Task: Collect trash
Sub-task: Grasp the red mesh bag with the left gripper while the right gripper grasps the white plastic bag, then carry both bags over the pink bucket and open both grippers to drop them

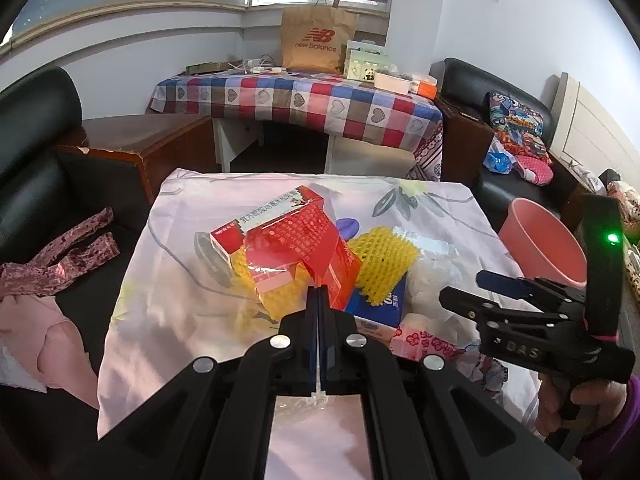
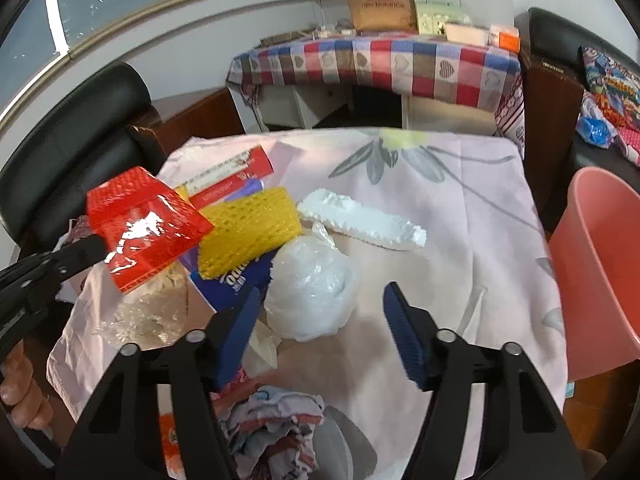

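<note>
Your left gripper (image 1: 319,300) has its jaws shut on one thin edge of the red plastic wrapper (image 2: 140,224), lifted off the table (image 2: 460,216); that slick film could slip out before it reaches the pink bin (image 2: 600,264) at the right. Your right gripper (image 2: 320,320), angled down, has jaws apart around the white plastic bag (image 2: 308,296), not pressing; closing carelessly could snag the cloth.
</note>
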